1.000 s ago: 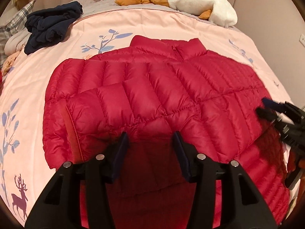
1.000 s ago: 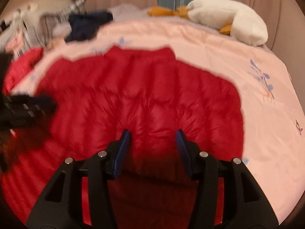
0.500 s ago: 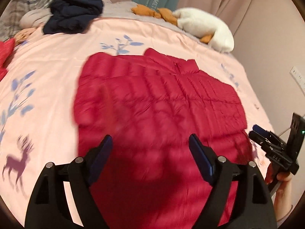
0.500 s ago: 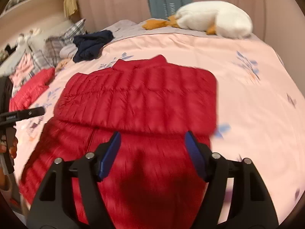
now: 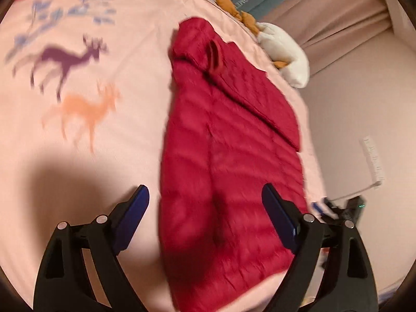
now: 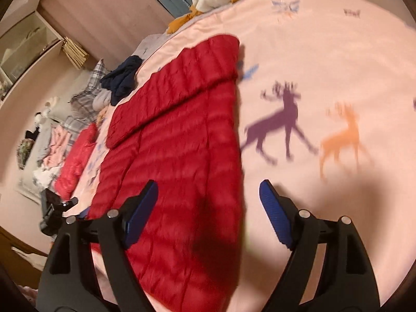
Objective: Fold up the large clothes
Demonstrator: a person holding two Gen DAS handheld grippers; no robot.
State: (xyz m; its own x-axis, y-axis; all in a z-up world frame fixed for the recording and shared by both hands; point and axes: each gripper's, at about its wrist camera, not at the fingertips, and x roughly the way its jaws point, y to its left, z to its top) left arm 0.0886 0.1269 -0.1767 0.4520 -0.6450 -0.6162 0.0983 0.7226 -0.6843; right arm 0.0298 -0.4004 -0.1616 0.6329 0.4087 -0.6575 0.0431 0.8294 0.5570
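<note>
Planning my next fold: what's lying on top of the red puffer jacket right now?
Only its own folded-over sleeve lies across the red puffer jacket. Both claws, left and right, are open and empty. Whatever is under that fold is covered.

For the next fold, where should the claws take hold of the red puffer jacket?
Probably the near hem of the red puffer jacket, one corner per claw, coming in low from the near bed edge. It lies flat and long, sleeves already folded across, collar end far away. Left claw and right claw both hover open over that end.
</note>
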